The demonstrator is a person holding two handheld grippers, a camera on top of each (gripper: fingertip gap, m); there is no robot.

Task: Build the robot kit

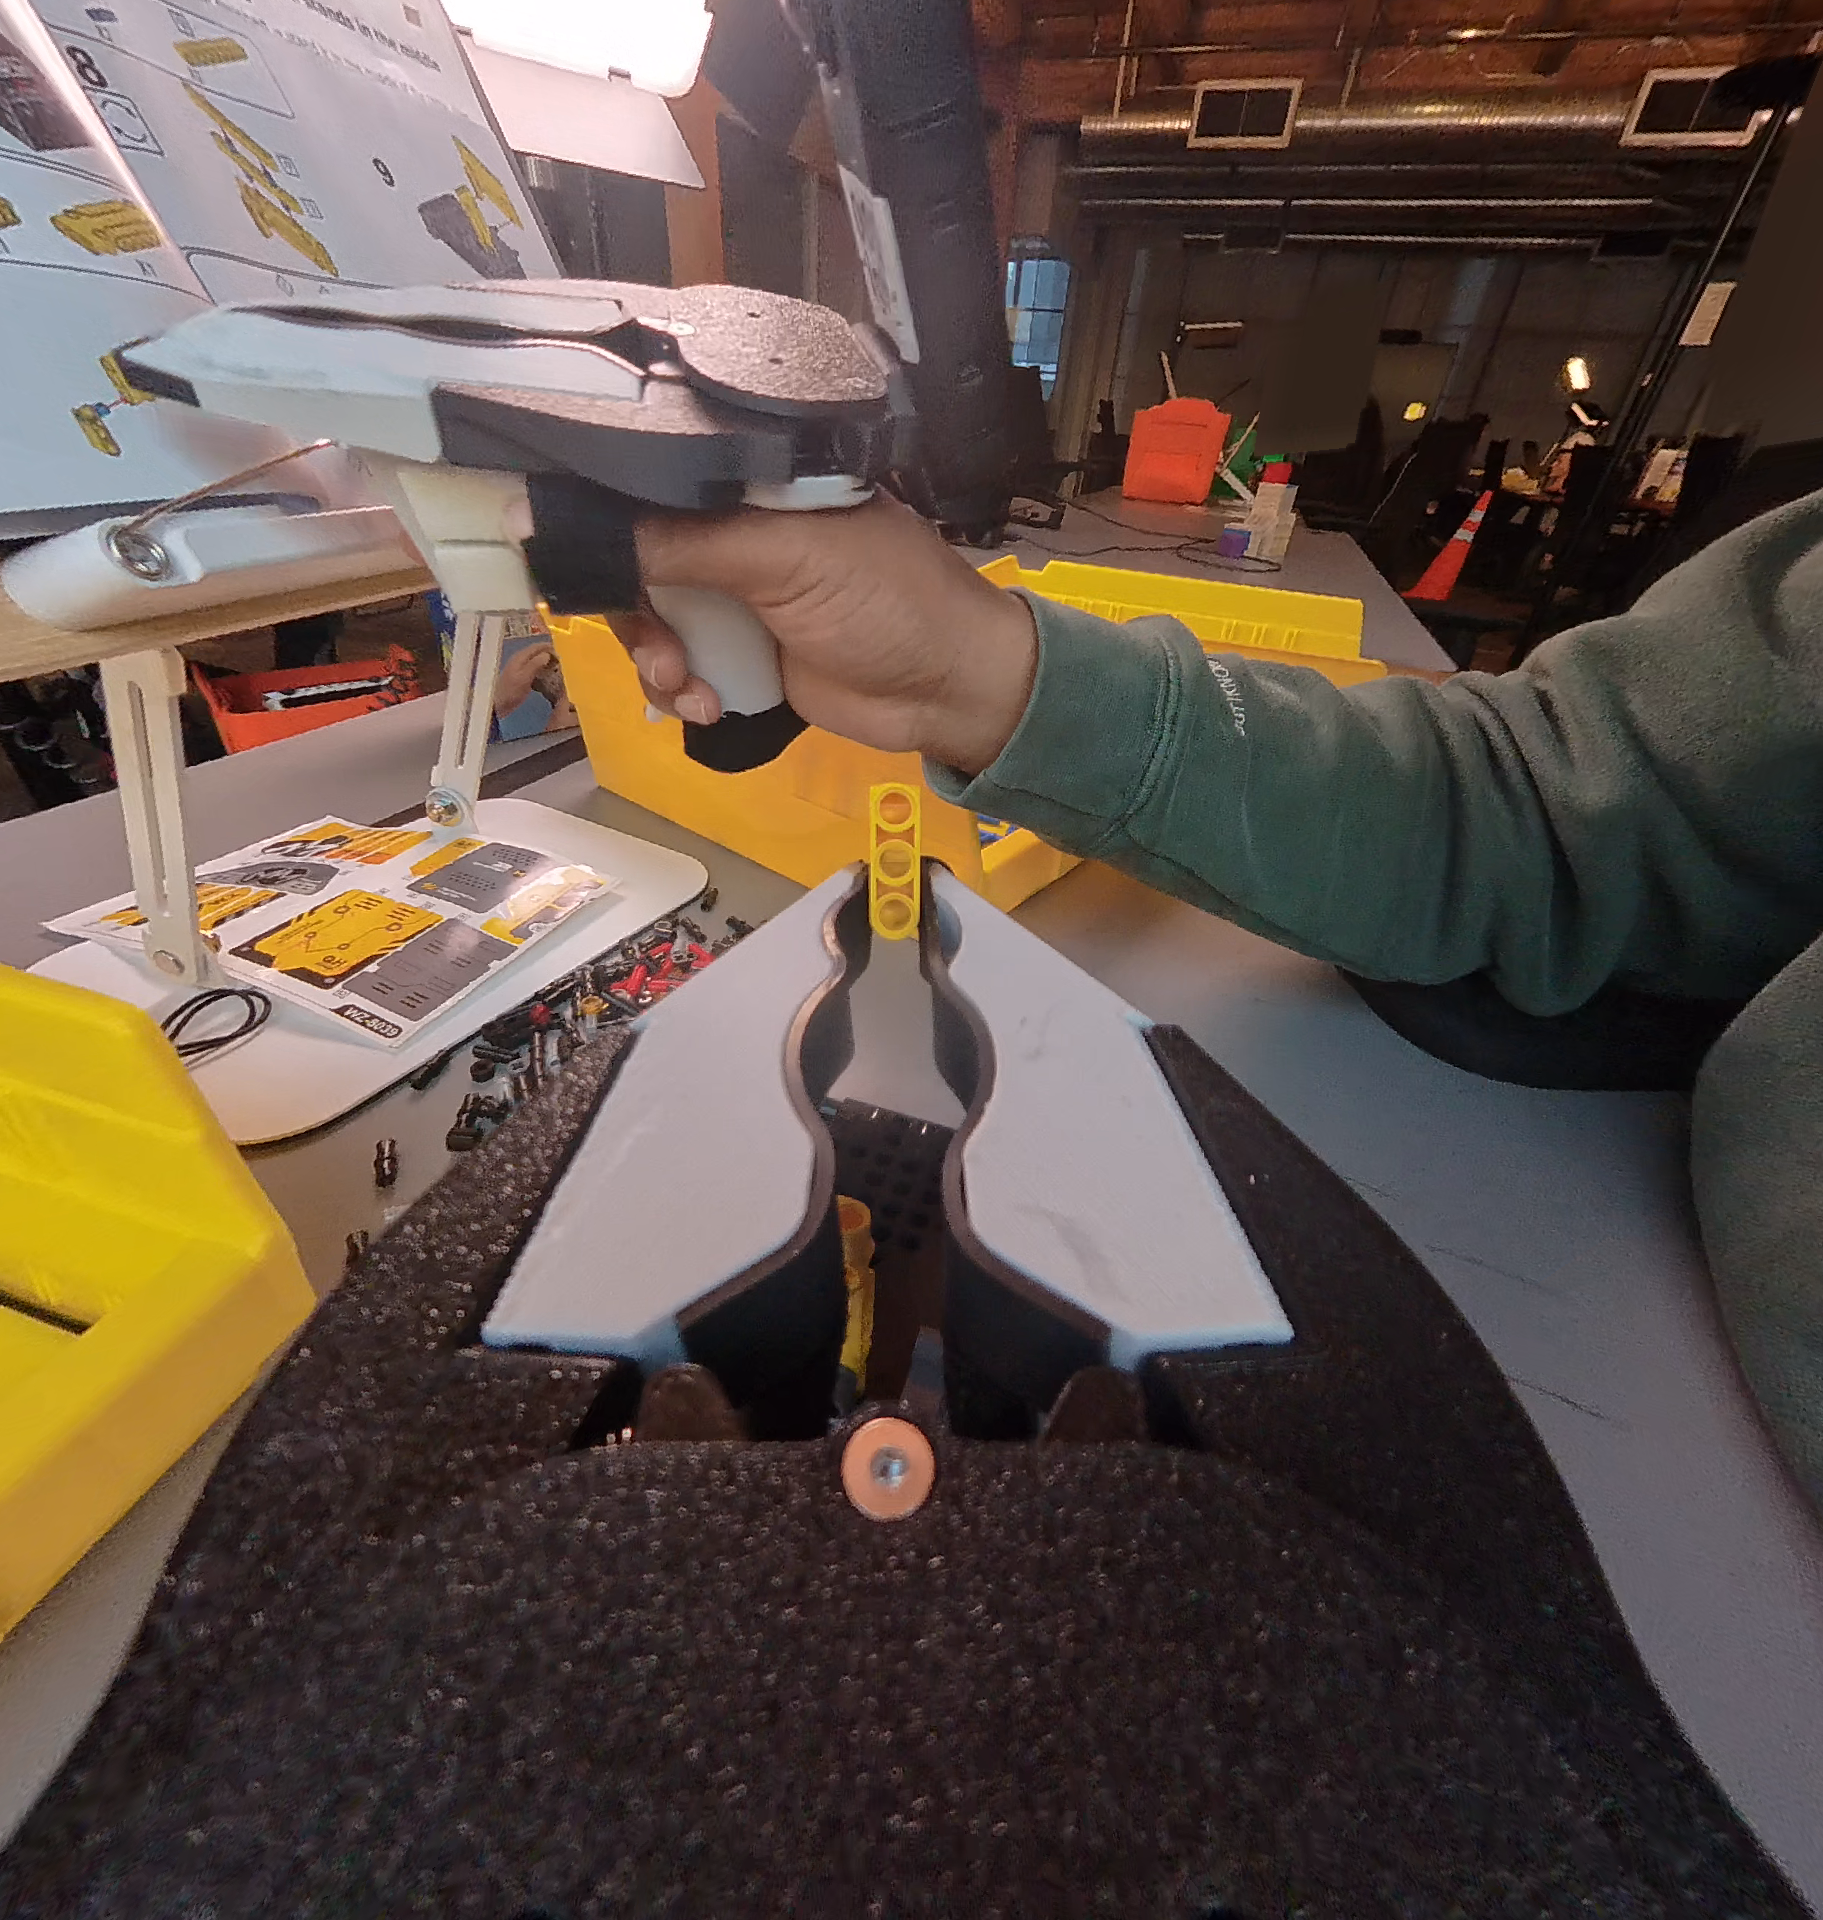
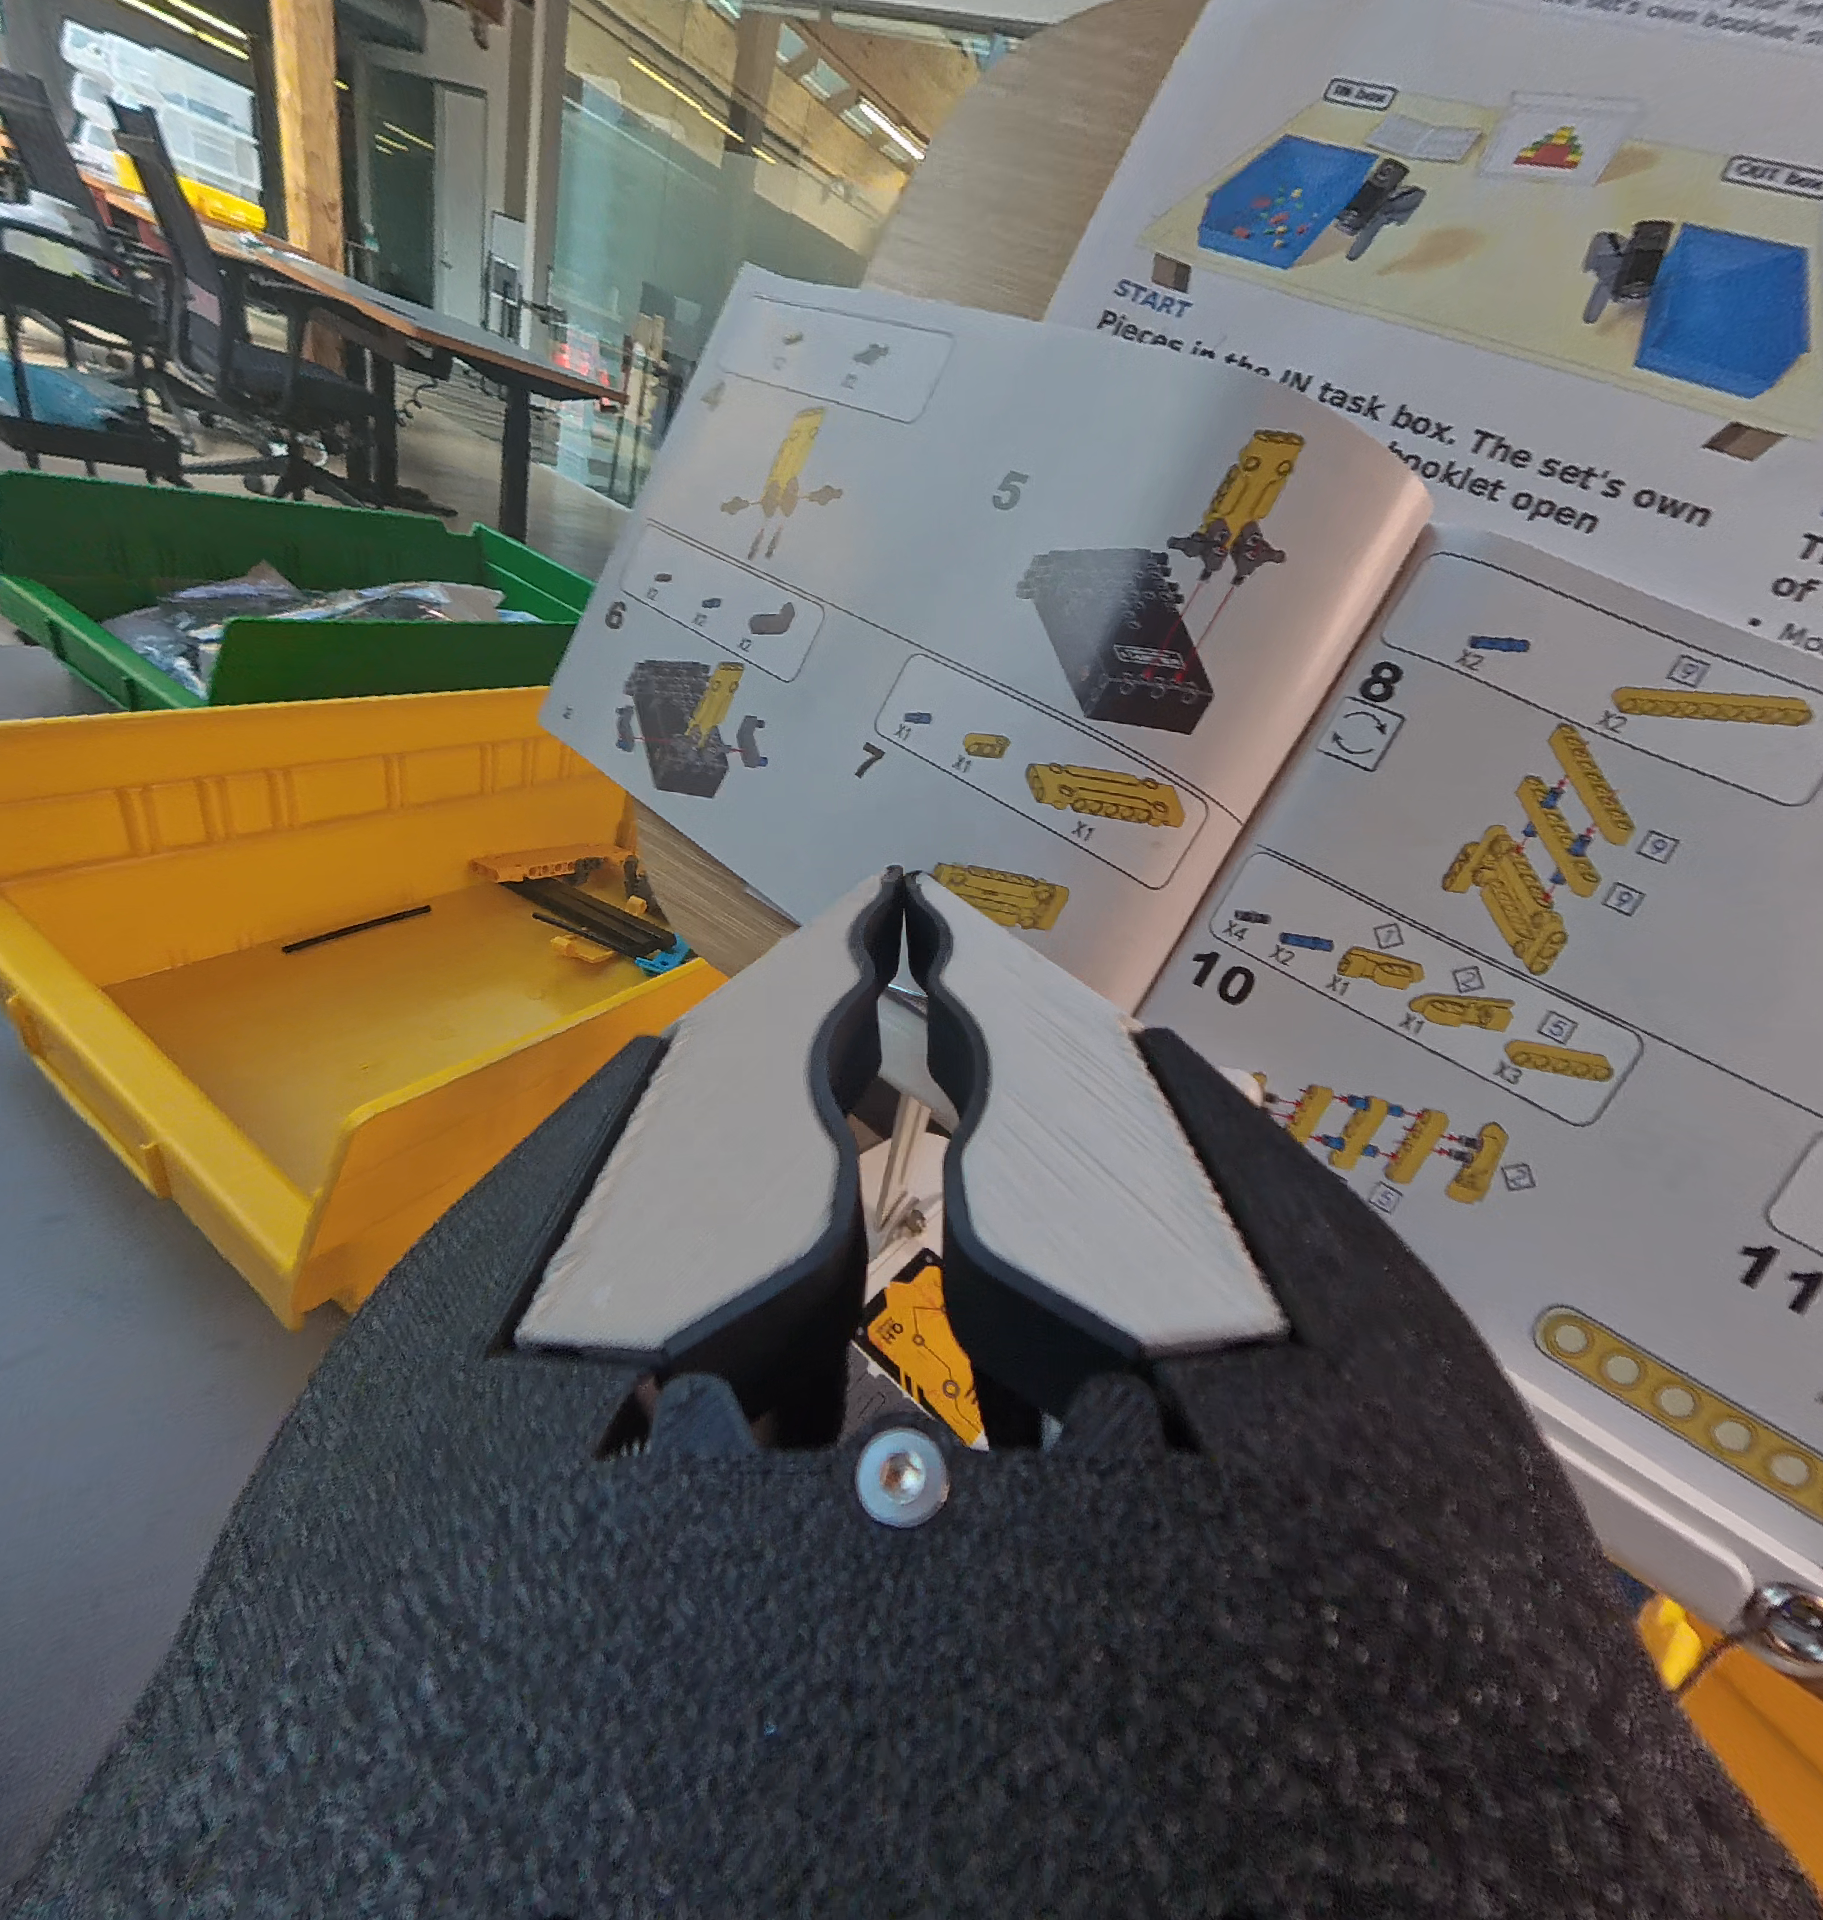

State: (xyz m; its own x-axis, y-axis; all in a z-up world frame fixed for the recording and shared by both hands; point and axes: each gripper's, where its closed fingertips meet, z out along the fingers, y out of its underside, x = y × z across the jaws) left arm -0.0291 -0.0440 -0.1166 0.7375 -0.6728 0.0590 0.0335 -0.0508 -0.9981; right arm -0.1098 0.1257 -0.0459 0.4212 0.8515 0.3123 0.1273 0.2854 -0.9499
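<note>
Left gripper (image 1: 894, 904) is clamped on a short yellow three-hole plastic beam (image 1: 894, 862), upright above the grey table (image 1: 1406, 1195). Right gripper (image 2: 903, 883), fingertips pressed together with nothing visible between them, is raised before the open instruction booklet (image 2: 990, 582), beside a yellow plastic bin (image 2: 263, 997).

Yellow beam (image 1: 894, 862); yellow bin (image 2: 263, 997); green bin (image 2: 263, 582); grey-white fingers (image 1: 741, 1091).
</note>
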